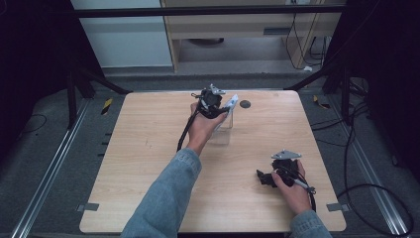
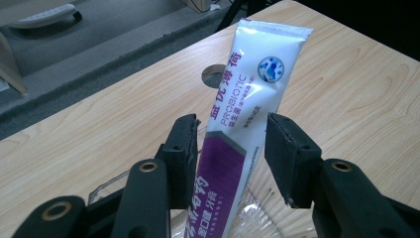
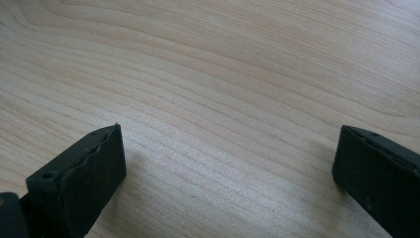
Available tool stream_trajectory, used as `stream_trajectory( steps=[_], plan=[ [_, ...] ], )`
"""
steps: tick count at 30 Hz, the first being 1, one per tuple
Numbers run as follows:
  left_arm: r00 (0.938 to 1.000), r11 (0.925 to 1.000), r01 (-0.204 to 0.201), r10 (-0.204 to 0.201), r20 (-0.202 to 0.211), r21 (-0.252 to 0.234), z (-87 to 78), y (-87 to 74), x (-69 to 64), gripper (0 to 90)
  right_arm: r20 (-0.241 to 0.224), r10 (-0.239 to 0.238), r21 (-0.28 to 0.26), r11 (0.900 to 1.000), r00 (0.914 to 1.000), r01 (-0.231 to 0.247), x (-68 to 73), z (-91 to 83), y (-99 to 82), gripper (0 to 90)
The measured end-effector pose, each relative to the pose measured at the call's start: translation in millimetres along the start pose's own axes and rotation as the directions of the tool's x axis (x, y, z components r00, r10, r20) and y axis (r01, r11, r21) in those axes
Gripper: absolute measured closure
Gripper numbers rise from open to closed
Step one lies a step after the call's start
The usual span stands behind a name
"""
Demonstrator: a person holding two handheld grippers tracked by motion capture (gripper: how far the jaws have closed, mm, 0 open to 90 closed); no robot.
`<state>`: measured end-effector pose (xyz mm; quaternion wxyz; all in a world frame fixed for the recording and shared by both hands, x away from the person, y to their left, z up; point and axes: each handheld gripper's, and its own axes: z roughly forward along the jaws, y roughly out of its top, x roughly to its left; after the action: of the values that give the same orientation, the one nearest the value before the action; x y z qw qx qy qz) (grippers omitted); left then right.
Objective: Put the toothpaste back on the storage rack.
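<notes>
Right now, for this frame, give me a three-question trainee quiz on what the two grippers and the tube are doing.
1. True or false: the right gripper holds the toothpaste tube.
2. Where does the tube's lower end sit? A) flat on the bare table B) inside the clear plastic container C) on the floor
3. In the left gripper view, do the left gripper pads press on the tube?

Key
1. False: its jaws stand wide apart over bare wood, with nothing between them.
2. B: the tube leans upright in the container.
3. No: the tube stands between the jaws, but a gap shows at the right pad; the grip looks released.
</notes>
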<state>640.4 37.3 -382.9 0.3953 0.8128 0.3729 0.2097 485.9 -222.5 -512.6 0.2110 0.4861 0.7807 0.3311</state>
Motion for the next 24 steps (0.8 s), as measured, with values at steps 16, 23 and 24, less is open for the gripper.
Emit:
stream_trajectory(
  steps=[16,23,24],
  plan=[
    [0.9996,0.9992,-0.028,0.028,-0.004,-0.03,-29.5,-5.9,-7.9,54.3,0.003,0.007,0.0,1.0,1.0,-0.007,0.9,0.3,0.3,0.5],
    [0.9994,0.9989,-0.033,0.033,0.01,-0.033,-34.2,-6.6,-12.4,47.9,0.003,0.007,0.0,1.0,1.0,-0.007,1.2,0.3,0.3,0.6],
    [0.9992,0.9988,-0.038,0.038,0.01,-0.03,-34.9,-6.4,-13.5,46.2,0.003,0.007,0.0,1.0,1.0,-0.007,1.2,0.3,0.3,0.6]
  ],
)
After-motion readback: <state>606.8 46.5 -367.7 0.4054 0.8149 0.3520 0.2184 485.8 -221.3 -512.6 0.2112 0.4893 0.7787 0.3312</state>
